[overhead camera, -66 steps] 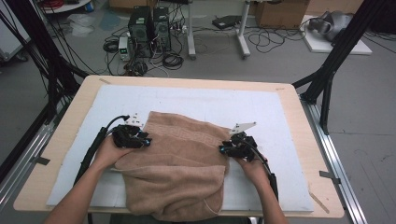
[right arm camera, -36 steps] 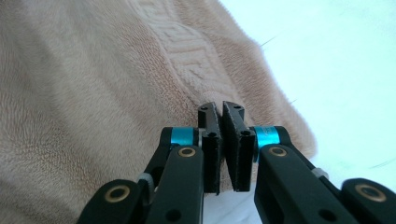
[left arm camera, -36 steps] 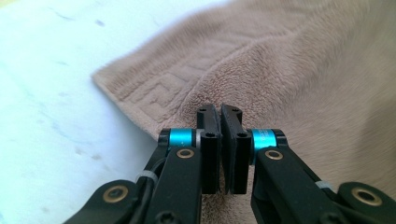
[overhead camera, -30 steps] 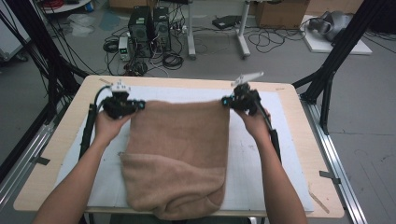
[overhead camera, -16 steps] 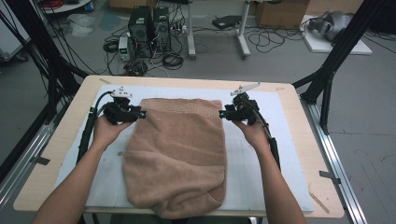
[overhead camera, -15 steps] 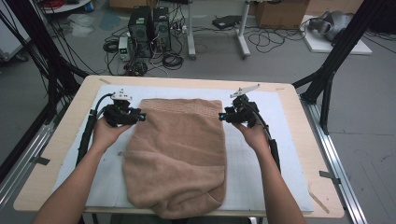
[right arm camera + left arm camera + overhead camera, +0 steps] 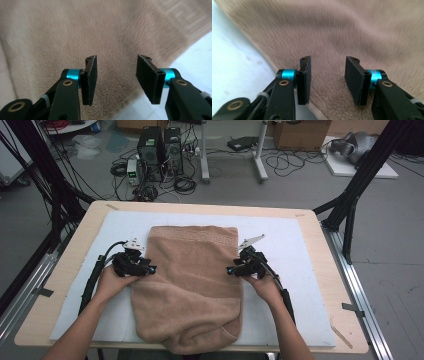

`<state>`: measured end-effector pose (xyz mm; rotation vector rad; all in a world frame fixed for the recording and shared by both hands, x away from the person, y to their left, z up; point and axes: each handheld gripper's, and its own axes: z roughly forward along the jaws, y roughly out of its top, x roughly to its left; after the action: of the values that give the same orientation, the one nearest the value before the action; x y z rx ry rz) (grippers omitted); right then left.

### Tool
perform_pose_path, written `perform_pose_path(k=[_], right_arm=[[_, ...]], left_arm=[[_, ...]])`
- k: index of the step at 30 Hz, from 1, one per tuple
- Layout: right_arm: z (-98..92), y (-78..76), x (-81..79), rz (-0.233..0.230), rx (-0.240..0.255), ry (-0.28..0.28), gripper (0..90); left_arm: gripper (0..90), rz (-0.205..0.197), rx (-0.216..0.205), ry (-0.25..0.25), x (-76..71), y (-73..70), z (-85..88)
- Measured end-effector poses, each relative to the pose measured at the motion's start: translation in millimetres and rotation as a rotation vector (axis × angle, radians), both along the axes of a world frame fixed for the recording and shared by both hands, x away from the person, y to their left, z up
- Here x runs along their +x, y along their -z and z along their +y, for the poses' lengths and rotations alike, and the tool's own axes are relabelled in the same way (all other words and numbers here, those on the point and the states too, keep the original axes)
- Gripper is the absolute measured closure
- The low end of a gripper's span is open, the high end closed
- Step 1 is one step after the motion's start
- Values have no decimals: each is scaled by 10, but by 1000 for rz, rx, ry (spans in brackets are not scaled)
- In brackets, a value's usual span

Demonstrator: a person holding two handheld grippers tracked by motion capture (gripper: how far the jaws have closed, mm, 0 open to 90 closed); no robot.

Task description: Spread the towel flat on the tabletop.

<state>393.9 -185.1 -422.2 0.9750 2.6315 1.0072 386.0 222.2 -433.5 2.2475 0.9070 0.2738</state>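
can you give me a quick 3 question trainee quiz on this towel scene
1. True or false: the left gripper is clamped on the towel.
2. Which end of the towel hangs over the table edge?
A. the far end
B. the near end, by the person
C. neither
3. Fill in: the towel lies on a pale ___ that covers the tabletop.

Key:
1. False. In the left gripper view its jaws stand apart over the towel, gripping nothing; they have just been opening. The right gripper is open too.
2. B
3. mat
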Motion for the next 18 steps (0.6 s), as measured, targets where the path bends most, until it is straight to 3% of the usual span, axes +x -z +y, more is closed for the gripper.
perform_pose_path(k=[2, 3, 5, 6, 11, 14, 16, 18], right_arm=[[45, 67, 9, 23, -40, -6, 560], [62, 90, 4, 13, -51, -6, 604], [63, 92, -5, -1, -52, -11, 709], [54, 86, -7, 9, -46, -22, 828], [13, 26, -67, 51, -19, -72, 856], [-38, -65, -169, 44, 11, -107, 855], [-57, -130, -257, 48, 32, -138, 855], [-64, -190, -355, 40, 38, -167, 854]], left_arm=[[660, -25, 21, 8, -20, -4, -21], [720, -14, 11, 16, -26, -5, -27], [794, -9, 12, 28, -44, -11, -40], [829, -9, 15, 30, -51, -16, -47], [851, 17, -36, 64, -126, -73, 7], [852, 16, -59, 89, -223, -112, 83], [852, 44, -63, 121, -287, -142, 135], [852, 29, -80, 140, -391, -194, 165]])
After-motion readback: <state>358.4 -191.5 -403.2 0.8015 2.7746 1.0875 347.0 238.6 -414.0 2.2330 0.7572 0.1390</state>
